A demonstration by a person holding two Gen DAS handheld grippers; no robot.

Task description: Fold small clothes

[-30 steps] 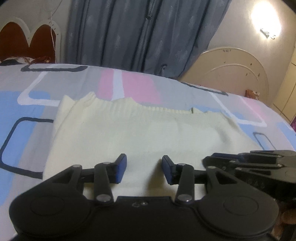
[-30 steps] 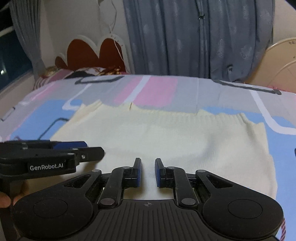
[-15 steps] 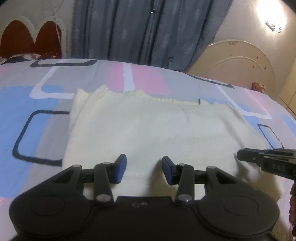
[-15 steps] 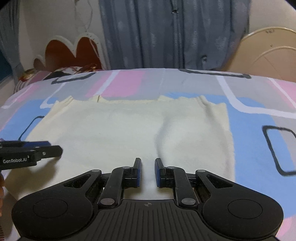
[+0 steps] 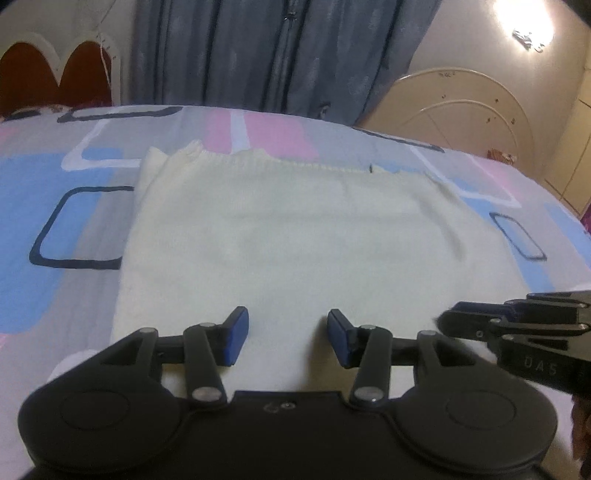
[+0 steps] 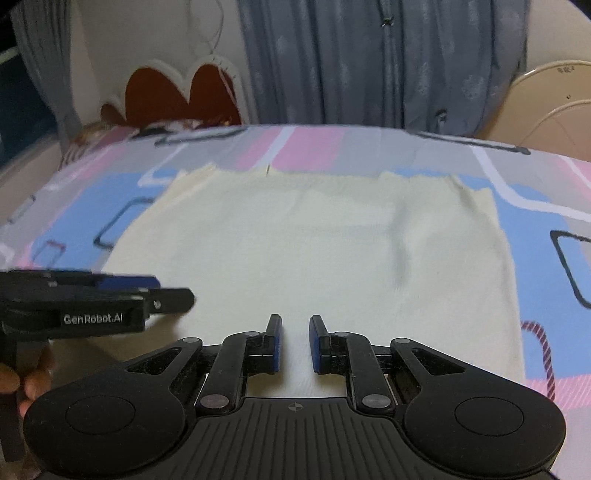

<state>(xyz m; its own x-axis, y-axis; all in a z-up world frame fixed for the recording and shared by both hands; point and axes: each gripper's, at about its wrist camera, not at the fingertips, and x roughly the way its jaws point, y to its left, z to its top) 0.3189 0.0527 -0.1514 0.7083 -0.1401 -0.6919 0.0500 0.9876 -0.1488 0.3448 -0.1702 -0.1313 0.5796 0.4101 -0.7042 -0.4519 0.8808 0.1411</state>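
A cream knitted garment [image 5: 295,236] lies flat on the bed, its ribbed edge at the far side; it also shows in the right wrist view [image 6: 314,251]. My left gripper [image 5: 286,338] hovers over the garment's near edge, open and empty. My right gripper [image 6: 294,341] is over the near edge too, its jaws a narrow gap apart with nothing between them. Each gripper shows in the other's view: the right one [image 5: 517,328] at the right, the left one [image 6: 92,299] at the left.
The bedsheet [image 5: 74,206] is grey with blue, pink and white shapes. A red and white headboard [image 6: 177,92] and blue curtains [image 6: 369,59] stand behind the bed. A cream curved board [image 5: 454,110] leans at the right, under a wall lamp [image 5: 524,33].
Both grippers shifted sideways over the garment's near edge and drew close to each other again. The garment lies as before. Neither gripper's jaw opening changed.
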